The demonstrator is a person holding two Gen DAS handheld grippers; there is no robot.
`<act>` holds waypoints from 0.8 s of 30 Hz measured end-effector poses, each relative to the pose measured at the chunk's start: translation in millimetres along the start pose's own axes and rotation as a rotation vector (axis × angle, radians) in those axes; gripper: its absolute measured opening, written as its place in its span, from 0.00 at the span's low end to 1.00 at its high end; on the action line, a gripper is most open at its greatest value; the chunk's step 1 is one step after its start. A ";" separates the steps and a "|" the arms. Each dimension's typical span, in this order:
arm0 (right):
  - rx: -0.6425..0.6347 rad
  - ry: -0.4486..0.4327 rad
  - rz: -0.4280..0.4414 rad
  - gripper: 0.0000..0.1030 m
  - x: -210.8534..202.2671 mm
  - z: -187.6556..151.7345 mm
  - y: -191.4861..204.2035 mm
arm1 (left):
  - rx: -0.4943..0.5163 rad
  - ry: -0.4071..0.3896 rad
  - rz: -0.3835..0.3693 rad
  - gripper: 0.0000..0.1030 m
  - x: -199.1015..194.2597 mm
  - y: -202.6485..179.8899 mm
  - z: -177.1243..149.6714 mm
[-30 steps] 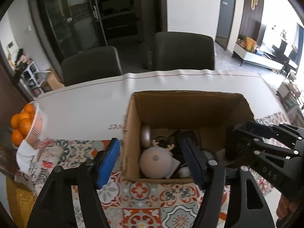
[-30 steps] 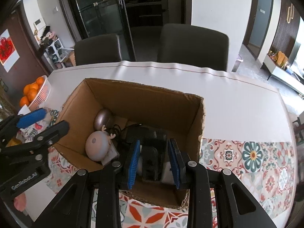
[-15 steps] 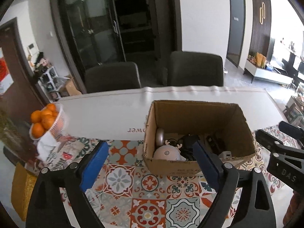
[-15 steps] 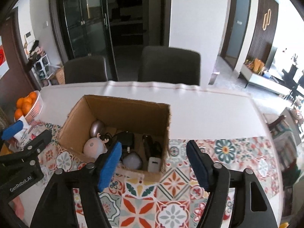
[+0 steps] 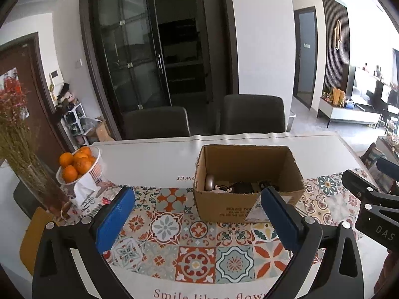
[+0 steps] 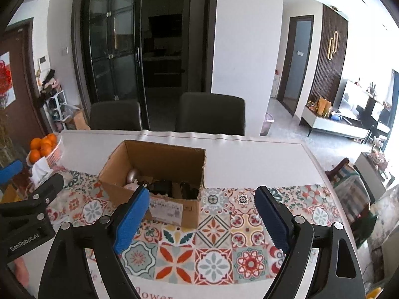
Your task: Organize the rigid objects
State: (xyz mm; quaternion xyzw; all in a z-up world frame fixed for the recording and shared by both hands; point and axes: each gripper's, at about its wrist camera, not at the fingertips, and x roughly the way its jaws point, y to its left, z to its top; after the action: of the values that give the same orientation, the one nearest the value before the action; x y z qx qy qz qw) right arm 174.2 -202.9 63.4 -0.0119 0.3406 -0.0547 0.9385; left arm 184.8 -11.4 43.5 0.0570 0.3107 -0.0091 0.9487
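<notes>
An open cardboard box stands on the patterned tablecloth; it also shows in the right wrist view. Inside lie several small objects: a silvery oval item, a pale round toy with antlers and dark items. My left gripper is open and empty, held above the cloth in front of the box. My right gripper is open and empty, in front of the box and to its right. Each gripper shows at the edge of the other's view.
A white basket of oranges and a glass vase of dried flowers stand at the table's left end. Two dark chairs stand behind the table. The tiled cloth covers the near side.
Both grippers have pulled back and up from the box. The right gripper, narrowly closed inside the box a second ago, has opened wide and now holds nothing.
</notes>
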 end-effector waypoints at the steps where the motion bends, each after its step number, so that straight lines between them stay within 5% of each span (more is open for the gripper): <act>1: -0.004 -0.008 0.001 0.84 -6.1 -2.0 -0.3 | -0.001 -0.004 0.001 1.00 -4.7 0.4 -1.6; 24: 0.026 -0.074 0.048 0.88 -72.9 -37.3 -7.5 | 0.012 -0.098 -0.031 1.00 -80.6 -4.4 -28.9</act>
State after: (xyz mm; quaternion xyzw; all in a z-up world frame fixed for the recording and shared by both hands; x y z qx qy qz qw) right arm 94.1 -201.7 81.7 0.0063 0.3050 -0.0361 0.9517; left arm 102.6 -14.0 67.5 0.0575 0.2645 -0.0283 0.9623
